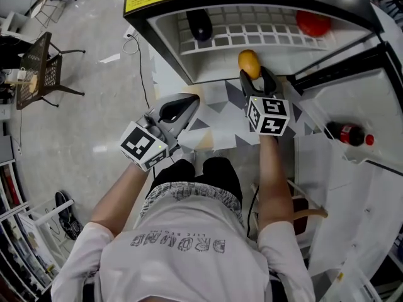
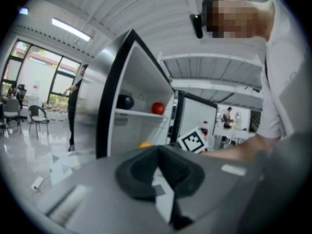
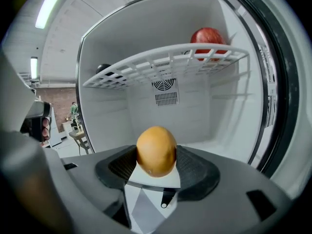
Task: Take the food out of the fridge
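The right gripper (image 1: pixel 255 75) is closed on an orange fruit (image 3: pixel 156 151). In the right gripper view the fruit stands upright between the two dark pads (image 3: pixel 196 167), touching both. Its top rises above them and its underside hangs clear over the gap between the jaws. It sits at the jaw tips, not deep in the throat.

The fruit is held at the mouth of the open fridge (image 3: pixel 122 30), in front of the lower compartment and below the wire shelf (image 3: pixel 161 65). From the head view it lies just at the shelf's front edge. It does not appear to rest on the fridge bottom, whose white surface shows behind it.

On the shelf an apple (image 3: pixel 208 35) lies toward the right end, and a dark round thing (image 1: pixel 199 24) toward the left end, well apart from it. Both are well apart from the held fruit.

The left gripper (image 2: pixel 158 155) has its jaws together with nothing between them. It is held out in front of the fridge, to the left of the right gripper and over the patterned floor (image 1: pixel 214 106), well apart from the fruit.

The fridge door (image 1: pixel 337 99) stands open to the right. A bottle (image 1: pixel 348 133) with a red cap lies on its side in the door rack.
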Available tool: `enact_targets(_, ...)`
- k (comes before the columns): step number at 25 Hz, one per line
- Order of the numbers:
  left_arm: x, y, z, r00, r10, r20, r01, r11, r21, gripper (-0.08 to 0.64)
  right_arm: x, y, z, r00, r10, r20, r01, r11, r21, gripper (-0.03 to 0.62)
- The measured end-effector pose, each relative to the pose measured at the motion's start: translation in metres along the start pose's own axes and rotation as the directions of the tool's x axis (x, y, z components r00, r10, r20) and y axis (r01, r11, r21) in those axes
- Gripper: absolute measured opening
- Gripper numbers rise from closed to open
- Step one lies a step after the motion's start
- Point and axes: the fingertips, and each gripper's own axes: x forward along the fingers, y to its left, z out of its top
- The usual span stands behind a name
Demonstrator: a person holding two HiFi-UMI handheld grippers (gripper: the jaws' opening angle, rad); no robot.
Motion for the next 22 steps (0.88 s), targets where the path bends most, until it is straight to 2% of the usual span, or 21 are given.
enact_targets(22,-0.056,-0.018,0.044,0.993,-0.089,0.079,0.089,0.996,0.005,0.008,-0.102,0.067,0.040,0.998,-0.046,0.045,0.044,0.998,0.045,0.250)
